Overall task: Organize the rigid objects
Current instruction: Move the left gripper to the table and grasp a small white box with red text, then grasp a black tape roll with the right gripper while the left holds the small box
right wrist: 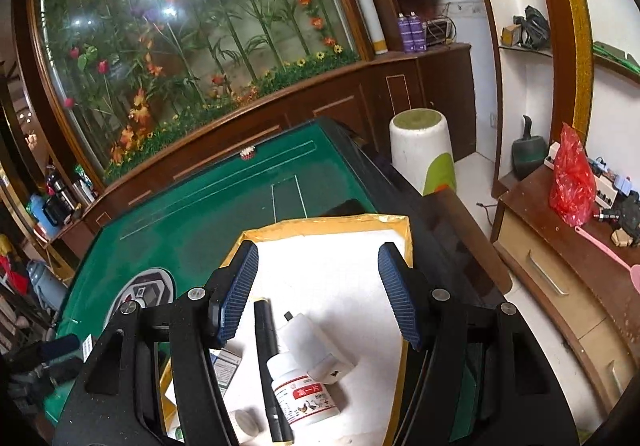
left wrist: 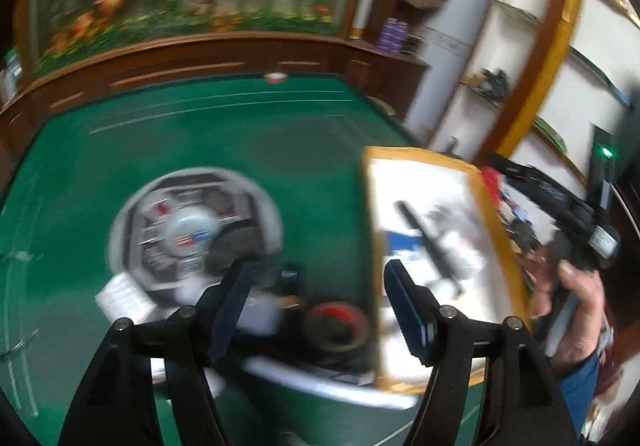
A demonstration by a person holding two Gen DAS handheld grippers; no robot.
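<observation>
Right wrist view: the right tool hangs with its jaws apart and nothing between them, above one yellow-rimmed tray with a white floor, on the green bench. Lying in the tray are one white bottle with a red label, one black pen, one white block, one small white round lid and one printed box. Left wrist view, blurred: the left tool is likewise spread and empty, over one red-and-black round thing just beside the tray. One round control panel sits in the bench. One hand grips the right tool's handle.
</observation>
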